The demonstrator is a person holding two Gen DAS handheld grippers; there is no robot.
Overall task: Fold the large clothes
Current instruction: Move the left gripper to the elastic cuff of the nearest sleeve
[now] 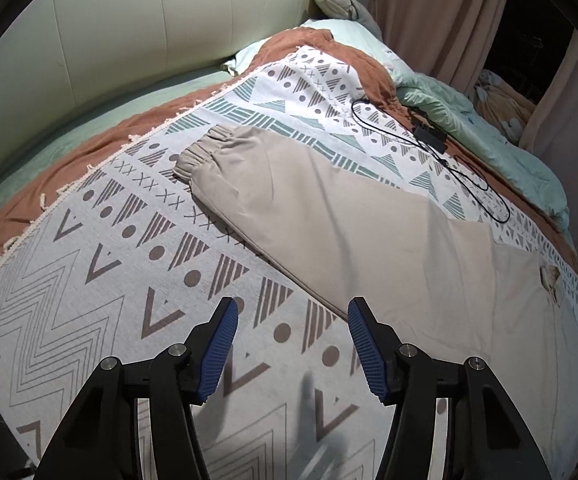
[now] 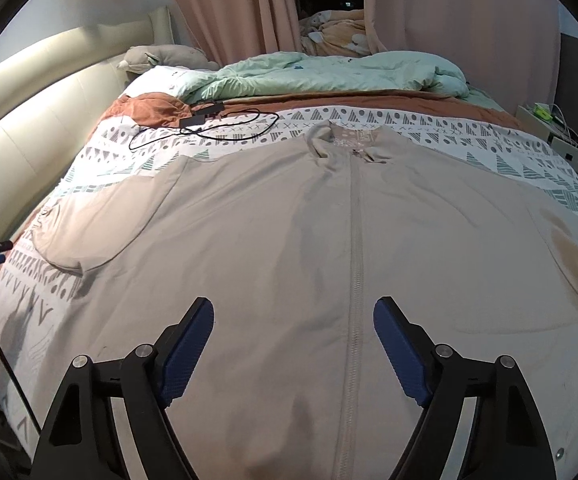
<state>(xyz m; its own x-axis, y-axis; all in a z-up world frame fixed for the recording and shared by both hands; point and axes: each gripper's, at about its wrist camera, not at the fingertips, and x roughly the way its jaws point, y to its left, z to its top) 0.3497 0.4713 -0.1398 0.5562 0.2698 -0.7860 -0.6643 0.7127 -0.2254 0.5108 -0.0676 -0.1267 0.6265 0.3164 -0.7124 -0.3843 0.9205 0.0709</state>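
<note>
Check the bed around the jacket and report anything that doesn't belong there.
A black cable with its adapter lies looped on the patterned blanket, just beyond the beige jacket's sleeve. It is stray clutter on the folding surface, though apart from the fabric.

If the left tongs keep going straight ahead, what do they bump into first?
Probably the patterned blanket, just beside the beige jacket sleeve's edge. The left tongs are open and empty; depth is hard to judge.
</note>
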